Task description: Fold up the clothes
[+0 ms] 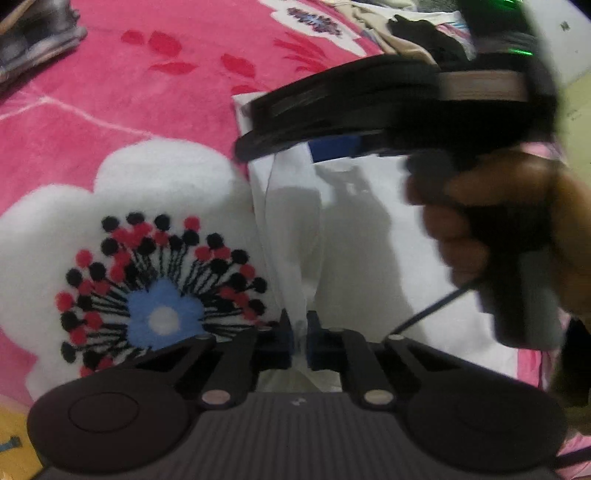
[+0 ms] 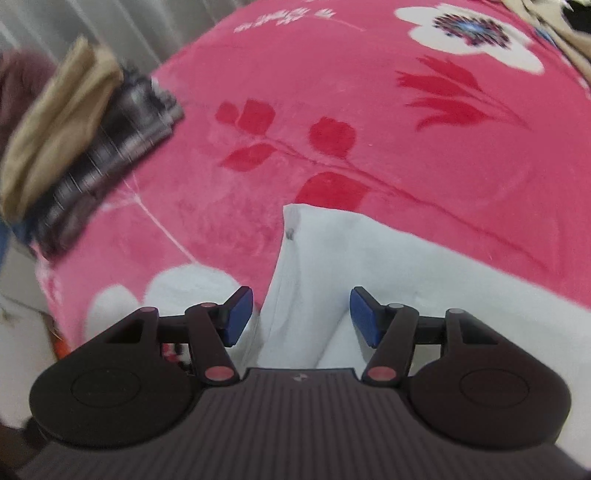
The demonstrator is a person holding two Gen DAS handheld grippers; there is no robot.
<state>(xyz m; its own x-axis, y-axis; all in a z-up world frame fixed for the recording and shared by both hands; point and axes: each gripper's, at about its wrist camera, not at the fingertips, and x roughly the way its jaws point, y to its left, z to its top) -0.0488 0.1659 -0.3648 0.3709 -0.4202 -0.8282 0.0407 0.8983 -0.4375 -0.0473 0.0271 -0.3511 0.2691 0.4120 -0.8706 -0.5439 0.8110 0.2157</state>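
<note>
A white garment (image 1: pixel 354 236) lies on the pink flowered blanket (image 1: pixel 129 110). My left gripper (image 1: pixel 300 332) is shut on a pinched ridge of that white cloth at its near edge. In the right wrist view the white garment (image 2: pixel 424 266) shows a folded corner with a small dark spot. My right gripper (image 2: pixel 301 315) stands open above that fold, its blue pads (image 2: pixel 238 314) on either side and apart from the cloth. From the left wrist view the right gripper's black body, blurred, is held by a hand (image 1: pixel 491 206) over the far part of the garment.
A stack of folded clothes (image 2: pixel 74 147), tan on dark grey, sits at the blanket's far left edge. A heap of loose clothes (image 1: pixel 417 33) lies at the far right. A large white flower print (image 1: pixel 147 280) is left of the garment.
</note>
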